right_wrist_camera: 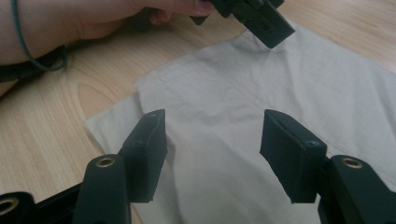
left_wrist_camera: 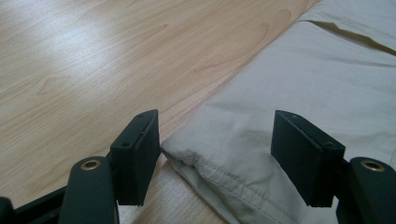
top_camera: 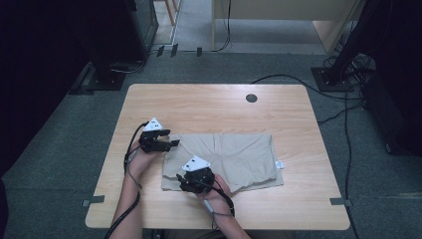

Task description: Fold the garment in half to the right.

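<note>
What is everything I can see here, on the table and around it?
table: one, light wood, centre of the high view
cloth: one, beige, folded, flat on the table's near half
tag: one, white, at the cloth's right edge
hole: one, dark, round, in the table's far side
tape: two grey strips, on the floor at the table's near corners
cables: several, black, on the grey carpet to the right
stands: two, black, far left and far right on the floor
left gripper: one, black, open, jaws either side of the cloth's hemmed corner
right gripper: one, black, open above the cloth's near left part
forearms: two, entering from the bottom edge
</note>
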`<state>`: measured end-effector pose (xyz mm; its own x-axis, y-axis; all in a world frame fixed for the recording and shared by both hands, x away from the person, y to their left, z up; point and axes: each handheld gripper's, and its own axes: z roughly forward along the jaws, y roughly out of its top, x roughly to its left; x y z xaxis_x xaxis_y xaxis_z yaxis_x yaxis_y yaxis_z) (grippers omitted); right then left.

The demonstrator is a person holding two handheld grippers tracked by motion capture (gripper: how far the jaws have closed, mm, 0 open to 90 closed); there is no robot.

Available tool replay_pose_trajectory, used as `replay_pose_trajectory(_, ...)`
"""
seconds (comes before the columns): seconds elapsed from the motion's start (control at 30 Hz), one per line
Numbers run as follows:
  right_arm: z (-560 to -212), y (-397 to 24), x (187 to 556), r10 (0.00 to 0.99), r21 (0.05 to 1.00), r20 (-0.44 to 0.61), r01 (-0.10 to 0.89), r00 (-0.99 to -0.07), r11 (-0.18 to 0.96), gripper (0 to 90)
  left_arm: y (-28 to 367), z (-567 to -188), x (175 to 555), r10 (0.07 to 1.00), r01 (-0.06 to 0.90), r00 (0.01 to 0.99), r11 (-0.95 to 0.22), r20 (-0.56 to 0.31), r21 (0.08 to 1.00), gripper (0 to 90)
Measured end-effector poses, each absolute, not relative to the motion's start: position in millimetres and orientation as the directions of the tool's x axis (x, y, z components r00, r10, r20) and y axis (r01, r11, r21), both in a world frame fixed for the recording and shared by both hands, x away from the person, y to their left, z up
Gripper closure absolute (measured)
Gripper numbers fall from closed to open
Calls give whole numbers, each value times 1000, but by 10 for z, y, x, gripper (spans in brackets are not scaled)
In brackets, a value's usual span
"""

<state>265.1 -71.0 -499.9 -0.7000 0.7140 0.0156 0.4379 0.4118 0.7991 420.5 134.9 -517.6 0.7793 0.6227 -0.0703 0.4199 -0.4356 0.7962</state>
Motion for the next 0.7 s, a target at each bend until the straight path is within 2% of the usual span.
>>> replay_pose_trajectory(0.7, -5127, -524, 2590, 708, 792, 6, 435, -706, 428, 398, 1368, -5179, 4205, 615, 419, 785, -440, -74, 794, 331)
